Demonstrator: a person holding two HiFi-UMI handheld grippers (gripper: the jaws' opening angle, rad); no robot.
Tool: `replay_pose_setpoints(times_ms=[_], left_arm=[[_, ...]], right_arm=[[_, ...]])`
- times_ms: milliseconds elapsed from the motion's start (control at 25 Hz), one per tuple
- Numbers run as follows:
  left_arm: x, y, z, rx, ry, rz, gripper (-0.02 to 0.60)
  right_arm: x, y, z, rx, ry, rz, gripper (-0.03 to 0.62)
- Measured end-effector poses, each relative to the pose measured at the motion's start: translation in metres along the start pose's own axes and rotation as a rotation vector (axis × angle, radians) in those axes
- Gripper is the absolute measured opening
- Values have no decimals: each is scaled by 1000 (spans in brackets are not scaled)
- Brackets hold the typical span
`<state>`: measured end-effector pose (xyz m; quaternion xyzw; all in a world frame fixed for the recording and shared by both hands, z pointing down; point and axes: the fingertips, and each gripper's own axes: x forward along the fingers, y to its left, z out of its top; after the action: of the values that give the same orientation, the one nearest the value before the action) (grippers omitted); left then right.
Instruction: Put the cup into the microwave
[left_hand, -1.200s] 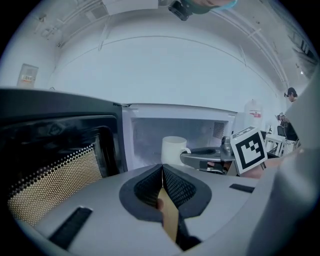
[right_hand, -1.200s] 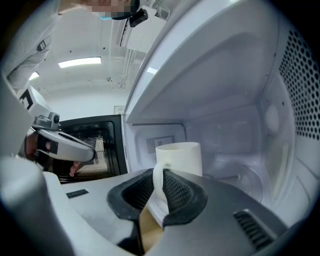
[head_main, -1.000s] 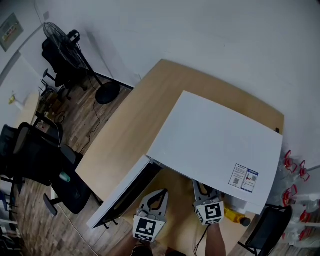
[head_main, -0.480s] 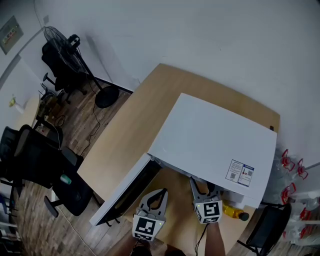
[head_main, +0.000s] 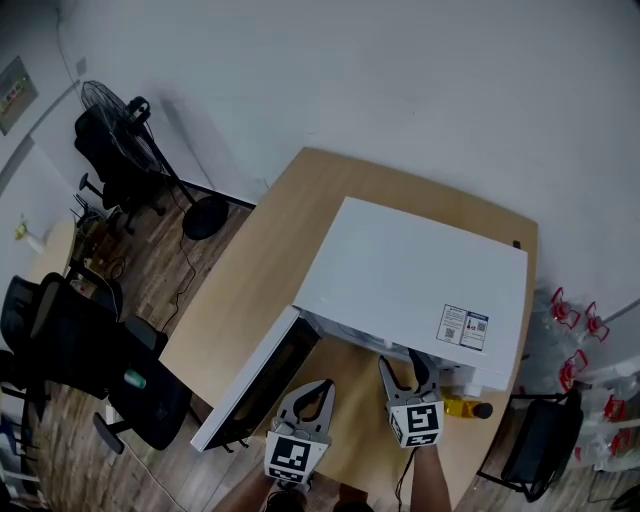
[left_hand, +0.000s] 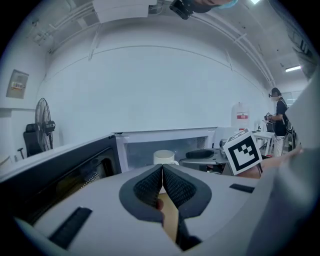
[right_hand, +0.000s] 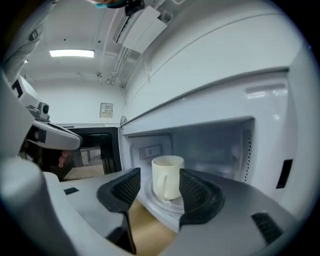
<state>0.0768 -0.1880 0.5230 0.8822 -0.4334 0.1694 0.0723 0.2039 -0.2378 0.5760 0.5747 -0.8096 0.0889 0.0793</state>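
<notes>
A white cup (right_hand: 167, 177) stands upright on the turntable inside the white microwave (head_main: 420, 270); the left gripper view also shows this cup (left_hand: 164, 157). The microwave door (head_main: 255, 385) hangs open to the left. My right gripper (right_hand: 161, 187) is open just in front of the cavity. Its jaws have just been opening, and the cup shows in the gap with both pads clear of it. From the head view the right gripper (head_main: 408, 372) sits at the microwave's front edge. My left gripper (left_hand: 162, 172) is shut on nothing, beside the door; overhead, the left gripper (head_main: 322, 388) lies over the table.
A yellow bottle (head_main: 465, 407) lies on the wooden table (head_main: 250, 270) to the right of the microwave. Black office chairs (head_main: 60, 330) and a standing fan (head_main: 115, 105) are on the floor to the left. A person (left_hand: 277, 107) stands far off.
The right gripper's jaws have spread apart and drawn back a little from the microwave opening. The left gripper has risen slightly and stays shut.
</notes>
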Motion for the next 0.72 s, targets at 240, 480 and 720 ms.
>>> replay_pose_setpoints(times_ms=[240,480,720], left_arm=[[-21,-1,17,16,-36,-23,25],[-46,-5,34,37,-77,-63,25],[-69,-16,48,69,-121,-129,25]], right_arm=[[-28,10,19,-10,-17,-45,233],[-68,26,43,-18,-37,-106,232],[-111,50,67,-21,-67,-162,210]])
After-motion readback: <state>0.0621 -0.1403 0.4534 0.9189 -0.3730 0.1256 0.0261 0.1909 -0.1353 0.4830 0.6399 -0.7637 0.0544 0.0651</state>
